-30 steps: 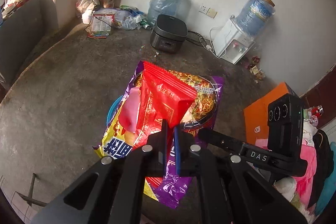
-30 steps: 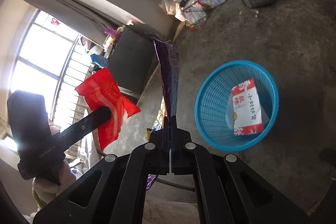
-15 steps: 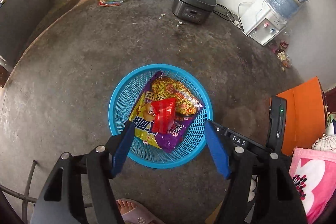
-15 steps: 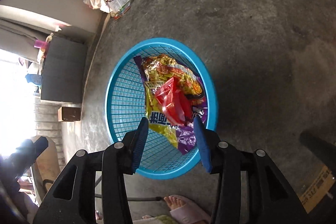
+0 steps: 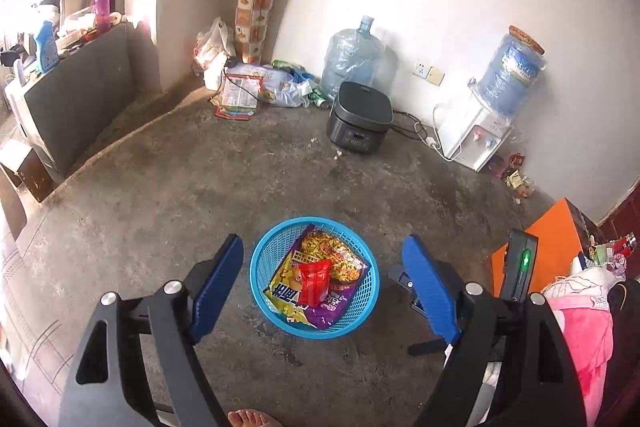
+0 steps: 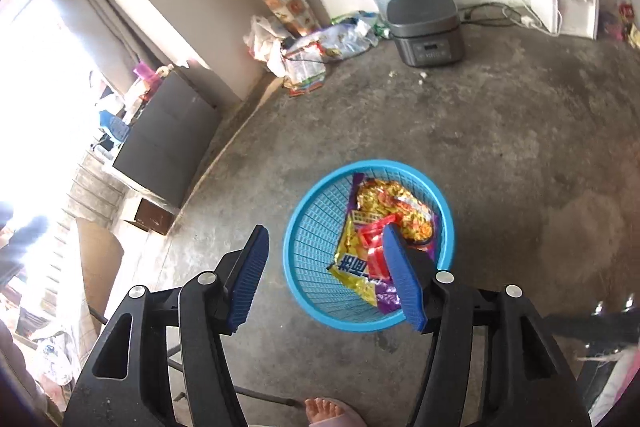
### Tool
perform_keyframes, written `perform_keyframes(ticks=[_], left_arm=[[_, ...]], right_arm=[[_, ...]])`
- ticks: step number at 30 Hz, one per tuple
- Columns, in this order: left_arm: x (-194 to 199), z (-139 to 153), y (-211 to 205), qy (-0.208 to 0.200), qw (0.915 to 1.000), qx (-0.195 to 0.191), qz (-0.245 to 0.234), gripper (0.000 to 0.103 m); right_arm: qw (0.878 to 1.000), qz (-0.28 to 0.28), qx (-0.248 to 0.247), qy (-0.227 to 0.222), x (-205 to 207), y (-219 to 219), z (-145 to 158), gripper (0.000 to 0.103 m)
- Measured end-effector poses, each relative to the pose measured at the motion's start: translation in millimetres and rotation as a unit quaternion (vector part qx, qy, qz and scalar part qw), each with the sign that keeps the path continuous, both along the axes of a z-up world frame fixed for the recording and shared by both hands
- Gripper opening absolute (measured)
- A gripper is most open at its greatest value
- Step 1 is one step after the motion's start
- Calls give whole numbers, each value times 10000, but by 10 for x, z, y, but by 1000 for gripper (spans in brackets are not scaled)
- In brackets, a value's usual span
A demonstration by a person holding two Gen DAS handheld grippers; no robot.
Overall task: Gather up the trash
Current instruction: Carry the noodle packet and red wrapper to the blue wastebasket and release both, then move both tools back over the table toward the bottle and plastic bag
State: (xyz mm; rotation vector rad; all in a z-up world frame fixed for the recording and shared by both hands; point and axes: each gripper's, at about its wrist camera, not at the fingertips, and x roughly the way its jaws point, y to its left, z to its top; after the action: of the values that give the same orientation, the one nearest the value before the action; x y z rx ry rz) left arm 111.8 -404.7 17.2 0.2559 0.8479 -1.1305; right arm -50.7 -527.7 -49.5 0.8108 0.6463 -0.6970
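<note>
Blue basket on the concrete floor, holding a noodle packet with a red wrapper lying on top. My left gripper hangs above it, fingers spread wide, holding nothing; my right gripper likewise, fingers wide and bare, one finger overlapping the packet in view. Beyond, by the wall: rice cooker, water jug, dispenser, bag pile.

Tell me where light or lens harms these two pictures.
Left wrist view: even light, the blue basket sharp, the walls bowed by the fisheye. Right wrist view: the window at left blown out white, its glare hiding detail there; the basket stays clear.
</note>
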Motion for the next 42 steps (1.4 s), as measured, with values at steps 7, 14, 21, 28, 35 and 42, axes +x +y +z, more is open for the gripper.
perform_keyframes(ticks=[7,14,21,28,35,42], left_arm=[[-120,556,1079,-958,9895,-532,943,97],[-110,853,2037,-1233,9677,-996,1958,97],[-129,958,2761,-1376,9540,-1134,2411,97],[-184,982,3410,-1514,9386,-1217,2850,97],[-176,951,4032,-1223,9241,-1432,3324,97],[-236,1018,4407,-1227,9095,-1651,3612,97]], right_arm=[[9847,583,-1621,-278,153,671,848,93],[9630,980,-2460,-493,307,1214,1250,95],[9516,1602,-2553,-601,500,1635,1388,95],[9332,2127,-2790,-775,635,2059,1547,95],[9199,2459,-2919,-901,694,2367,1661,95],[9134,2715,-2857,-1019,745,2615,1701,95]])
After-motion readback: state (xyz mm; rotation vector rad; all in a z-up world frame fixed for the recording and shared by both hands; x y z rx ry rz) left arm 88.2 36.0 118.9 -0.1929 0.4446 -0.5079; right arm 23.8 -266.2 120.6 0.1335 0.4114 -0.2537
